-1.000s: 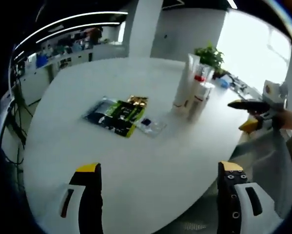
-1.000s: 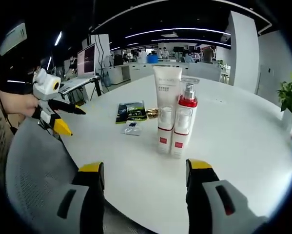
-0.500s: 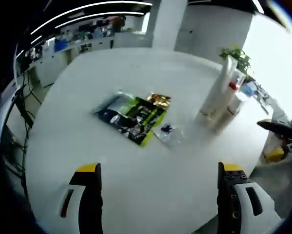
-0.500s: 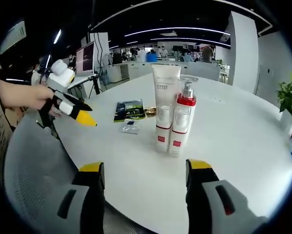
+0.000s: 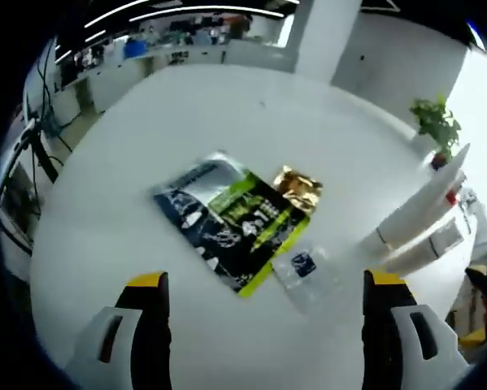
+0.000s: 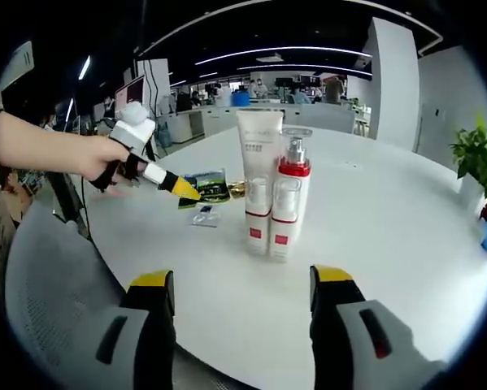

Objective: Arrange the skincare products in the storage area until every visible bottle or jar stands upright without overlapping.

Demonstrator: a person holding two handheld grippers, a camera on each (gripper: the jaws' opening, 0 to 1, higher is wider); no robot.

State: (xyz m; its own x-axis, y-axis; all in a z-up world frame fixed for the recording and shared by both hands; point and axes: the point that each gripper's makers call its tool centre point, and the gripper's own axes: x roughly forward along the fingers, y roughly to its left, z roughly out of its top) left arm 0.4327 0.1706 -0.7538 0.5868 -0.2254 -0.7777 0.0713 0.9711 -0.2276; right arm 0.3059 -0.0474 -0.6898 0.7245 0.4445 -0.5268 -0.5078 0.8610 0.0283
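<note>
Tube (image 6: 258, 180) and pump bottle (image 6: 287, 201) already stand upright, touching, mid-bench (image 6: 389, 244). Flat sachets (image 5: 231, 218), a gold packet (image 5: 298, 188) and a clear one (image 5: 302, 268) lie beside them, untouched. Left tongs (image 5: 263, 325) wide and empty; they have pushed in over the sachets since the earlier frame. Right tongs (image 6: 241, 313) wide, empty, hanging back.

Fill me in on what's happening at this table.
A person holds a tool in each hand over a white table. The left tool reaches toward flat sachets. The right tool hangs open before a white tube and a red-collared pump bottle, both upright and side by side. Neither tool grips anything.
</note>
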